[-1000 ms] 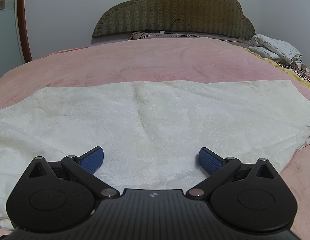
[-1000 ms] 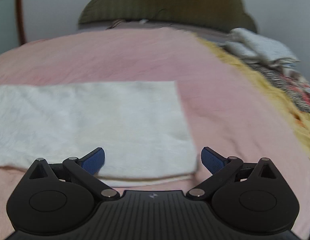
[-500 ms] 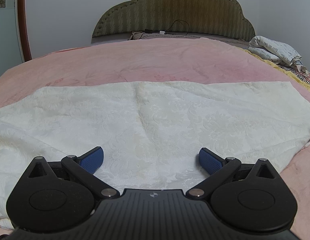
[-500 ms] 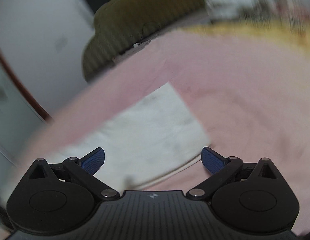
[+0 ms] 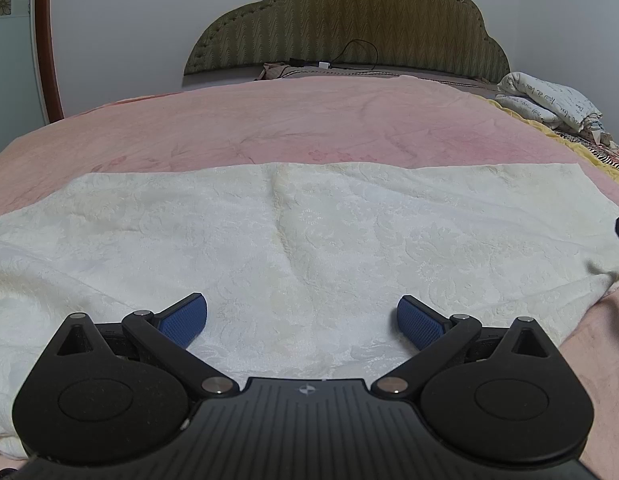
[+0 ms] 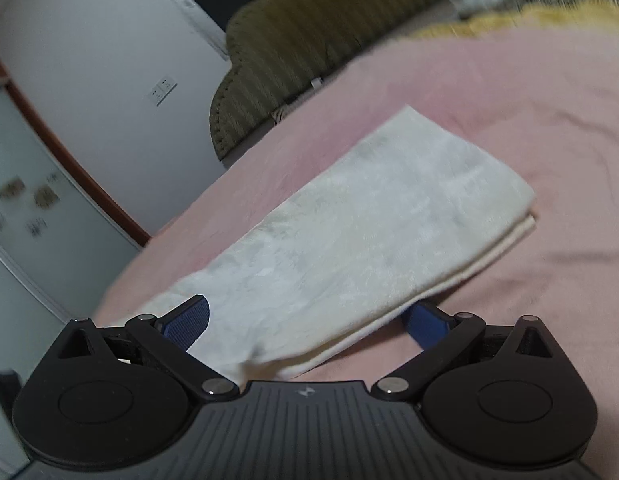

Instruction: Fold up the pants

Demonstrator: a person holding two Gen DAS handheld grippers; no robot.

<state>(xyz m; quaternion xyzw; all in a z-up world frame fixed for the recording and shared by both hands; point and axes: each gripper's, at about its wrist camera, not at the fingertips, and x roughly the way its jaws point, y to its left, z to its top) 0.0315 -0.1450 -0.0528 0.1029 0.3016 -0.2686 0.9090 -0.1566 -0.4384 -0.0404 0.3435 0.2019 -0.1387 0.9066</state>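
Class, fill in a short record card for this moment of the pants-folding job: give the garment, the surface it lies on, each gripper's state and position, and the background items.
garment: cream patterned pants, lying flat, layered edges at one end
surface: pink bed cover
left gripper: open, over the near edge of the pants, gripping nothing
right gripper: open, tilted, astride the near corner of the pants, one finger above and one below
background: olive scalloped padded headboard; white printed bundle of bedding at the bed's right

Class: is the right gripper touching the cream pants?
Touching. The right wrist view shows the pants edge draped over one blue finger of the right gripper.
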